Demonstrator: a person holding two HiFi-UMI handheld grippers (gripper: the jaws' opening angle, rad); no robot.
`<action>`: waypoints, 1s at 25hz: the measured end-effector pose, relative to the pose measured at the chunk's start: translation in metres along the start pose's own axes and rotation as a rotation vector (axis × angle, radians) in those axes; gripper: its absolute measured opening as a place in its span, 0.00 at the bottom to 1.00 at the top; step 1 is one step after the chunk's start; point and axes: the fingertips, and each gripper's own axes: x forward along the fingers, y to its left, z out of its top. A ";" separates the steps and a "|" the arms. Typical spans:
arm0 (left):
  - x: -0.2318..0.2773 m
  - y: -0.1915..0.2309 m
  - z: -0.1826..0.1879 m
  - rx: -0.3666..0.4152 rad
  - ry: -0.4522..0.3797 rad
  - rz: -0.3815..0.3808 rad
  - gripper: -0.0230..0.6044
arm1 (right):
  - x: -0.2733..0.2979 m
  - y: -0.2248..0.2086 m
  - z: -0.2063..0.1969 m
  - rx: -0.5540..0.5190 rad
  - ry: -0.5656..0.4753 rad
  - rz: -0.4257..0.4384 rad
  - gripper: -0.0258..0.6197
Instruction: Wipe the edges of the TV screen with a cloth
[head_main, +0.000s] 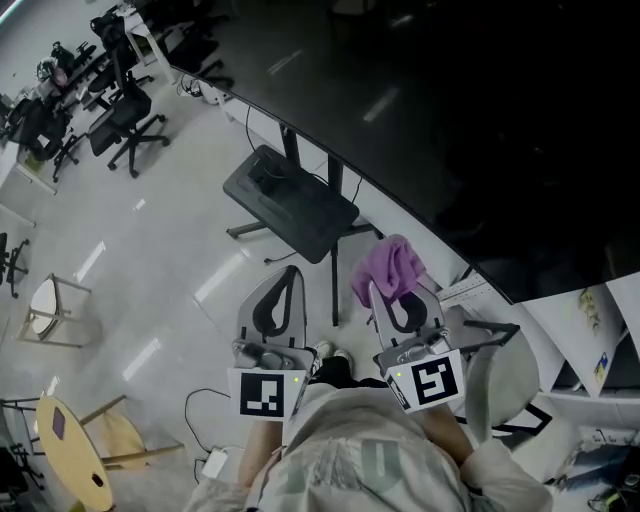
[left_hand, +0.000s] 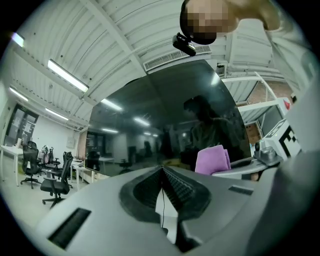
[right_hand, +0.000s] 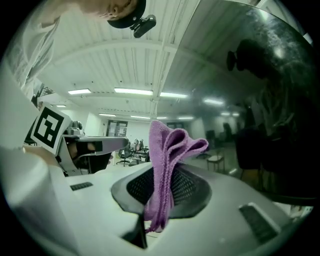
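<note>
The cloth is pinched between the right gripper's fingers; the left gripper's fingers are pressed together, empty. With little cloth protruding beyond the fingers, the TV screen could be scraped.

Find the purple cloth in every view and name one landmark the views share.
Head view: purple cloth lower centre-right, at the tip of the right claw, below the TV screen.
Left gripper view: right of centre, against the dark glass.
Right gripper view: centre, pinched upright between the jaws.
Shared landmark: the TV screen, upper right in the right gripper view, central in the left.
</note>
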 end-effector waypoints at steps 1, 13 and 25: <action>0.005 0.001 0.001 0.002 -0.007 -0.012 0.06 | 0.003 -0.001 0.001 -0.003 -0.002 -0.008 0.13; 0.058 -0.008 0.011 0.001 -0.014 -0.188 0.06 | 0.016 -0.018 0.029 0.003 -0.045 -0.116 0.13; 0.102 -0.175 0.009 -0.060 -0.039 -0.727 0.06 | -0.111 -0.110 0.011 0.037 -0.006 -0.663 0.13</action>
